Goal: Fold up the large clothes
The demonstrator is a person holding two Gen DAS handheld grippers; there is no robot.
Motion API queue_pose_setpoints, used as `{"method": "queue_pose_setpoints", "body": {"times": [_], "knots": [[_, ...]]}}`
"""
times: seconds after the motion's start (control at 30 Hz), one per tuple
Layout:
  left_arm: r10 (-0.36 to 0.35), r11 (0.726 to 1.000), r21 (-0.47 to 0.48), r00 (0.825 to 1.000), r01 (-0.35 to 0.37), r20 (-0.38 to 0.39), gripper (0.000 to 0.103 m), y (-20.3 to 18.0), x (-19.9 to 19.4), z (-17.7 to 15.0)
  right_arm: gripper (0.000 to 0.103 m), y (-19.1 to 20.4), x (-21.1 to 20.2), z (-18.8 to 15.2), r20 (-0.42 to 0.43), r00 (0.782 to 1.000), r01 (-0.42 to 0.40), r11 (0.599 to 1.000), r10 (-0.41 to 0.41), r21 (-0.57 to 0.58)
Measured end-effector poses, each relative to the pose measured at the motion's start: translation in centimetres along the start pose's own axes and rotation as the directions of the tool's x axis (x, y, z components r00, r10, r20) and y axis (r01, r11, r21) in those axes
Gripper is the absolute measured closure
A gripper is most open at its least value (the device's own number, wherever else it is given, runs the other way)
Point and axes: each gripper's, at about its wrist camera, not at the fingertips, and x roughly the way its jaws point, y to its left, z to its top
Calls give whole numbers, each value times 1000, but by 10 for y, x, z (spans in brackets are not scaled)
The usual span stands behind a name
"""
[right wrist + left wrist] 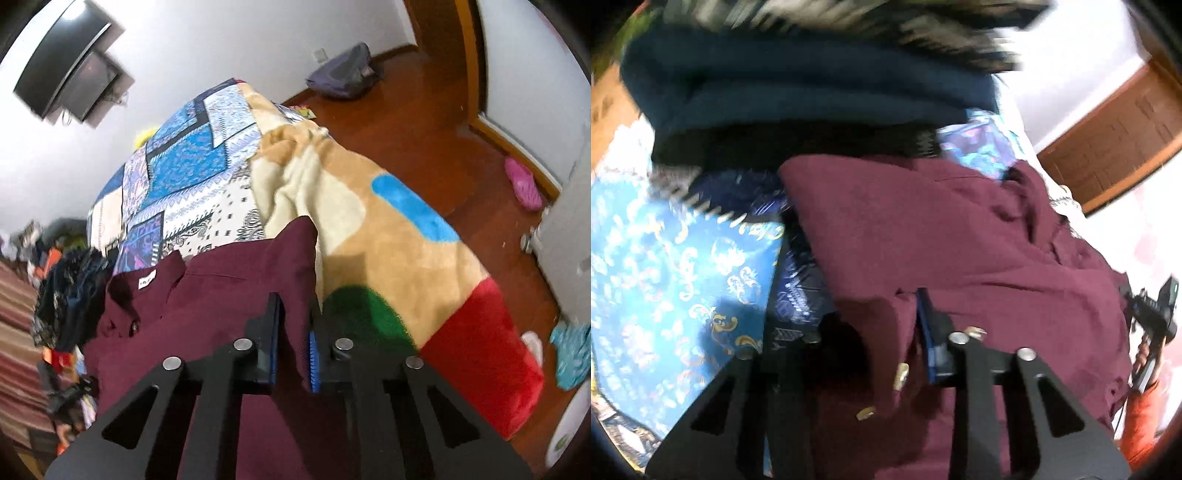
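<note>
Right wrist view: the right tongs (pixel 291 350) sit at lower centre, closed on an edge of the maroon shirt (pixel 221 295), whose cloth runs up between the two blue-lined fingers (pixel 272 347). The shirt spreads leftward from the tongs across the bed, its collar and white label at centre left. Beyond it lie the patterned blue bedsheet (pixel 184 162) at upper centre and a fleece blanket (pixel 388 240) with blue, green and red patches at right. A pile of dark clothes (pixel 70 288) sits at the left edge.

Left wrist view: the left tongs (pixel 886 354) at lower centre pinch a fold of the same shirt (pixel 942 236); one blue finger pad (pixel 929 332) shows, the other is buried in cloth. The right tongs (pixel 1152 314) appear at the right edge.

Doing the step well, as judged: both grips appear to hold opposite edges, so the two should travel together with the cloth taut, and the carried edge should be laid parallel to the far one before either lets go.

Hard to make out: the left view is motion-blurred, and the stacked dark clothes (pixel 775 92) at its top cannot be told apart. Sleeves and hem are cut off in both views, so how many folds are done cannot be told.
</note>
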Motion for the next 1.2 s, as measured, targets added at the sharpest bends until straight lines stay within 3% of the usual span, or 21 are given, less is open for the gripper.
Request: {"method": "queue_pose_setpoints", "body": {"times": [0.17,0.33,0.5,0.57,0.73,0.93,1.1,1.2], "knots": [[51,992,111,996,-60,79,83,-45,-44,3,94,26,-17,13,55,999,3,994,3,-105],[25,975,212,982,-66,189,85,-99,-95,12,95,52,-43,34,105,993,-41,979,63,-200],[13,943,316,962,-102,272,85,-160,-117,33,95,80,-58,54,160,986,-5,956,54,-293],[23,933,337,955,-128,297,85,-175,-116,47,95,88,-61,68,185,981,7,951,52,-308],[67,937,314,961,-154,269,85,-189,-76,94,95,93,-45,96,204,979,66,942,2,-329],[189,945,237,967,-226,168,81,-162,3,136,94,73,11,119,152,983,143,947,-102,-288],[285,918,241,946,-316,156,72,-149,20,142,90,58,37,121,172,951,300,905,-258,-300],[268,923,235,948,-304,173,69,-144,10,138,88,55,31,117,149,958,281,905,-245,-319]]}}
